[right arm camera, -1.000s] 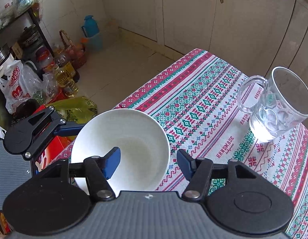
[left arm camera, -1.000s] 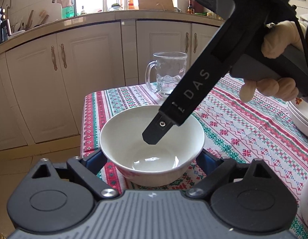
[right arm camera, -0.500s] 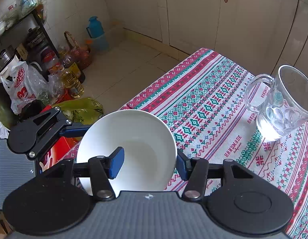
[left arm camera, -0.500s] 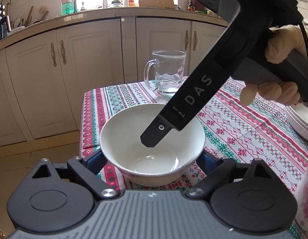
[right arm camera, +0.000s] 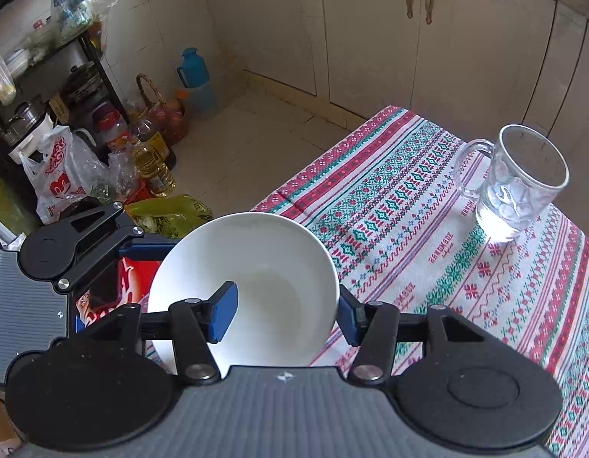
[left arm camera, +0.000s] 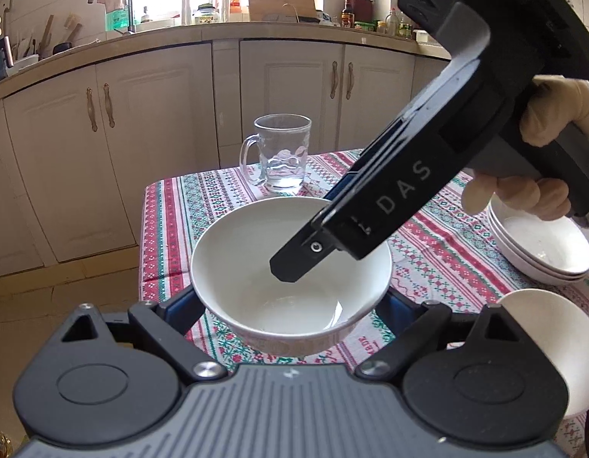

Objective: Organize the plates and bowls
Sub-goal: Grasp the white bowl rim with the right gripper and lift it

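A white bowl (left arm camera: 290, 267) sits between the blue pads of my left gripper (left arm camera: 290, 305), which spans its sides and lifts it above the patterned tablecloth (left arm camera: 439, 244). My right gripper (right arm camera: 287, 313) straddles the bowl's (right arm camera: 256, 267) rim, one finger (right arm camera: 222, 313) inside the bowl and one outside. The right gripper's finger (left arm camera: 294, 263) reaches into the bowl in the left wrist view. A stack of white shallow plates (left arm camera: 538, 244) lies at the right, with another white bowl (left arm camera: 554, 339) near it.
A glass mug (left arm camera: 281, 158) stands at the table's far end, also in the right wrist view (right arm camera: 515, 179). White cabinets (left arm camera: 149, 133) lie beyond. Bottles and bags (right arm camera: 142, 152) crowd the floor left of the table.
The bowl has risen with both grippers, and the view has pulled back. The plate stack and second bowl have come into view. The right gripper's fingers have narrowed around the rim.
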{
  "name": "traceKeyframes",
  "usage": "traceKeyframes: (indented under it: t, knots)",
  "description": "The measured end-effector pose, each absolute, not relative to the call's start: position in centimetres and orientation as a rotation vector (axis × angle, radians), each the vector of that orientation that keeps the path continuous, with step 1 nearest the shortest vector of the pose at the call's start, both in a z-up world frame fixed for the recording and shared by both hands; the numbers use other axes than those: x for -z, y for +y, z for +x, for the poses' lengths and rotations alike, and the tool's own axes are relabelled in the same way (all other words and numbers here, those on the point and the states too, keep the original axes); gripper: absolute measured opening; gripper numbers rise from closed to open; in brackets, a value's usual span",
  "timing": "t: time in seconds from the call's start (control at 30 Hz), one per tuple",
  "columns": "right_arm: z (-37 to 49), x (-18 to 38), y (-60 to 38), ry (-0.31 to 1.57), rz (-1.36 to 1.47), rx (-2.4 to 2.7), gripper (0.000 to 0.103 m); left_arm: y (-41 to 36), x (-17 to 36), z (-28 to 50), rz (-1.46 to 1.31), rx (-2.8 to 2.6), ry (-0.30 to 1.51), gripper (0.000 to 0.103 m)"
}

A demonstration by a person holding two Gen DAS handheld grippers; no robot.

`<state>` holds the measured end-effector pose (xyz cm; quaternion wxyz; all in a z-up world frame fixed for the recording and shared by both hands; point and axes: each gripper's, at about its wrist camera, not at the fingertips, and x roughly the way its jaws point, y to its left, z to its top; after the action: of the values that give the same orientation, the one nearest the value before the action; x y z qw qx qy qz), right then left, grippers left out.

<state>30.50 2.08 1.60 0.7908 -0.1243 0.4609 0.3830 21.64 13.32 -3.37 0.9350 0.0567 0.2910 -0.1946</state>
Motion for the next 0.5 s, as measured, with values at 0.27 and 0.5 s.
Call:
traceKeyframes:
  t: [0.27,0.5]
  knots:
    - [25.7,-4.4,-0.6,0.945,-0.258,-0.826,0.061,11.6,1.1,18.3,0.117,0.434,0.621,0.094]
    - [22.4,-6.0,-3.0,0.906,-0.249,-0.819,0.061,9.7,-0.6,15.7,0.14,0.463,0.615,0.094]
